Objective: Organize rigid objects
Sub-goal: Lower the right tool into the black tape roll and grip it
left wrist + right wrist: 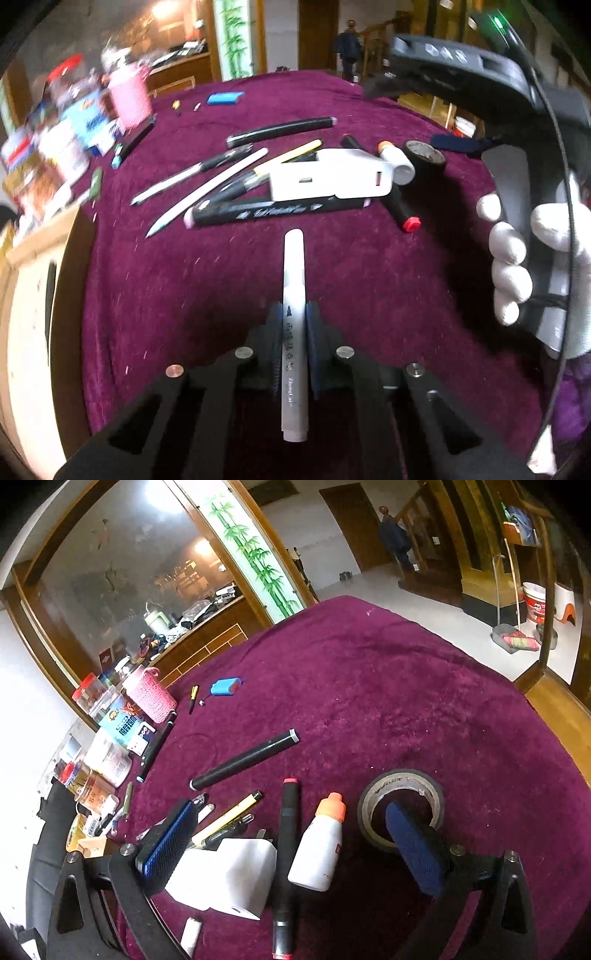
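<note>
Between the fingers of your left gripper [294,325] sat a white marker [294,332], clamped around its middle and pointing forward over the purple cloth [388,295], short of the white charger [328,177] and the pile around it. Your right gripper [291,842] stood wide, holding nothing, straddling the charger, a black marker [286,856] and a small white bottle [319,849], its right pad over the hole of the tape roll [400,808].

You risked the white marker pivoting or sliding lengthwise, since so narrow a grip on a smooth barrel gives little hold against a quick swing. Closing the right gripper there could have swept several items together or knocked the bottle into the tape roll, because they lay crowded beside the charger.

Left of the charger, the jars and boxes were smeared by blur in the left view. Where the marker belonged I could not tell; a cardboard box [33,295] was cut off at the edge.
</note>
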`<action>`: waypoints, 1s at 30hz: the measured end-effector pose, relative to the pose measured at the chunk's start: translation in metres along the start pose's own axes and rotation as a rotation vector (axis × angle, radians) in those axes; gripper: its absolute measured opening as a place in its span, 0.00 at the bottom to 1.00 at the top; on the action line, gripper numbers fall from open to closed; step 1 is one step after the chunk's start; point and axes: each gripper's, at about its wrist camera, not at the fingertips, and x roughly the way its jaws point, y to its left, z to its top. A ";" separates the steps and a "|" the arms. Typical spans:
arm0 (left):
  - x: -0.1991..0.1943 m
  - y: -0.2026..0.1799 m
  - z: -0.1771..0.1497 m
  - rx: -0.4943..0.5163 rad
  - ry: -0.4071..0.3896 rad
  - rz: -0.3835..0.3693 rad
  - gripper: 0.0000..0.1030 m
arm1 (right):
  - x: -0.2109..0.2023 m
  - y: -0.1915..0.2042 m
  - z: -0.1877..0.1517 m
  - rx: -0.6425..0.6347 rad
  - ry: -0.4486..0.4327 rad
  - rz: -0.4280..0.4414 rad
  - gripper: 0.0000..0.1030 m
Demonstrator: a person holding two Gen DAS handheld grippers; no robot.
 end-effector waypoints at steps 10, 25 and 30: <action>-0.002 -0.003 -0.005 0.023 -0.010 0.023 0.24 | 0.002 0.000 -0.001 -0.012 0.004 -0.019 0.99; -0.064 0.039 -0.024 -0.189 -0.121 -0.158 0.11 | 0.003 -0.021 0.005 0.072 0.026 0.039 0.99; -0.062 0.046 -0.027 -0.220 -0.116 -0.172 0.11 | 0.012 0.000 -0.004 -0.062 0.058 -0.087 0.65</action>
